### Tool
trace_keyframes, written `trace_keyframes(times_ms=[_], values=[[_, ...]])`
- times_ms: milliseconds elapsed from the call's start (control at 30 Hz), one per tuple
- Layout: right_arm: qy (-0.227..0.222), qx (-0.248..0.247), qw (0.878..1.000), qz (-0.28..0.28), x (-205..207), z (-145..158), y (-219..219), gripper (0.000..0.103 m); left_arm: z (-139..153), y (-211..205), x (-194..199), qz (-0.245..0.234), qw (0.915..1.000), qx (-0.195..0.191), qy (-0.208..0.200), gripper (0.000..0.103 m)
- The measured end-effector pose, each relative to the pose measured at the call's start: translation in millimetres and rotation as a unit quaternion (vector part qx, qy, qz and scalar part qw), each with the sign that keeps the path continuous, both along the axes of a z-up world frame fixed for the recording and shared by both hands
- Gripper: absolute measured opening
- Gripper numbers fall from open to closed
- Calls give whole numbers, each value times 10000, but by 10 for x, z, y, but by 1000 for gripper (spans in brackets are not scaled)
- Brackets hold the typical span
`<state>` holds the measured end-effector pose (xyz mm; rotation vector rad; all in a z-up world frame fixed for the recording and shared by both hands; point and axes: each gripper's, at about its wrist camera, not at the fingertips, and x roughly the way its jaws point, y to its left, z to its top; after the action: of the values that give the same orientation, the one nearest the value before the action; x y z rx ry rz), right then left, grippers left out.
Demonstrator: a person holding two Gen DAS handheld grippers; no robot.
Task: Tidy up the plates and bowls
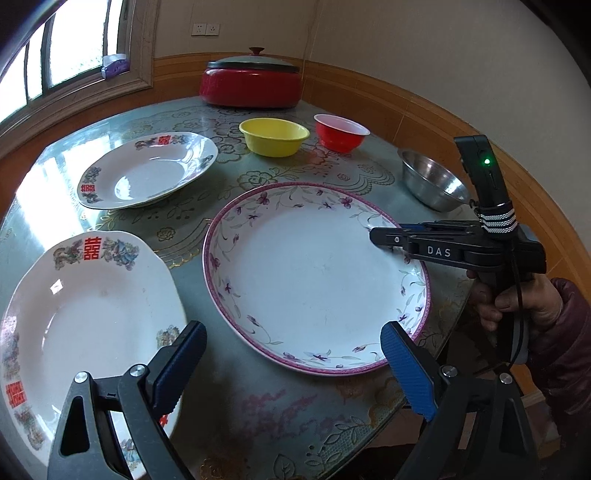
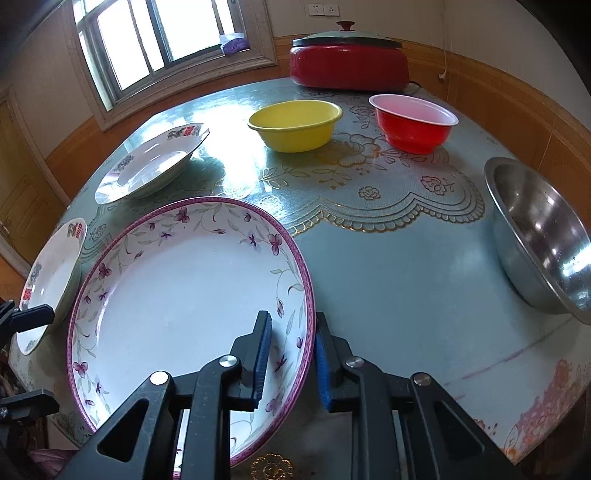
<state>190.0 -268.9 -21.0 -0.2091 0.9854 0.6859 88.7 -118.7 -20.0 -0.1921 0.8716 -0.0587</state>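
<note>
On my table (image 1: 207,391), a red lidded cooker (image 1: 252,83) sits at its far edge; beyond the table, a window (image 2: 155,40) and wall sockets (image 1: 205,28).

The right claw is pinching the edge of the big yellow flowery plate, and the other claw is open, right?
Almost. The flowery plate that the right claw is pinching has a purple rim and purple flowers, not yellow; the right wrist view shows it. Only the bowl is yellow. The left claw is open.
</note>
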Motion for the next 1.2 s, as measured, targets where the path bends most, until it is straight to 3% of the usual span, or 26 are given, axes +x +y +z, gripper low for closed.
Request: trace_keyframes(times_ms=[167,367,600,733,833,900,967,1200], values=[[-200,-233,9993,218,37,35,51,20,-43,-13,44,43,10000,-20,63,81],[-298,-286,9956,847,225,63,150,20,-60,-30,37,699,9975,-2,89,62],[78,-77,9810,1938,407,23,253,23,-146,-183,-70,1777,9839,-161,146,57],[48,-62,9723,2335,439,15,298,25,-283,-285,-141,2155,9755,-395,213,56],[-41,-130,9650,2618,442,25,319,24,-321,-375,-75,2303,9723,-338,229,45],[-103,-134,9633,2680,466,26,323,23,-332,-418,-39,2458,9690,-170,197,45],[-166,-131,9652,2608,535,26,334,22,-337,-396,-7,2573,9658,-278,150,40],[61,75,9708,2397,845,47,435,12,-308,-372,89,2833,9585,-325,36,39]])
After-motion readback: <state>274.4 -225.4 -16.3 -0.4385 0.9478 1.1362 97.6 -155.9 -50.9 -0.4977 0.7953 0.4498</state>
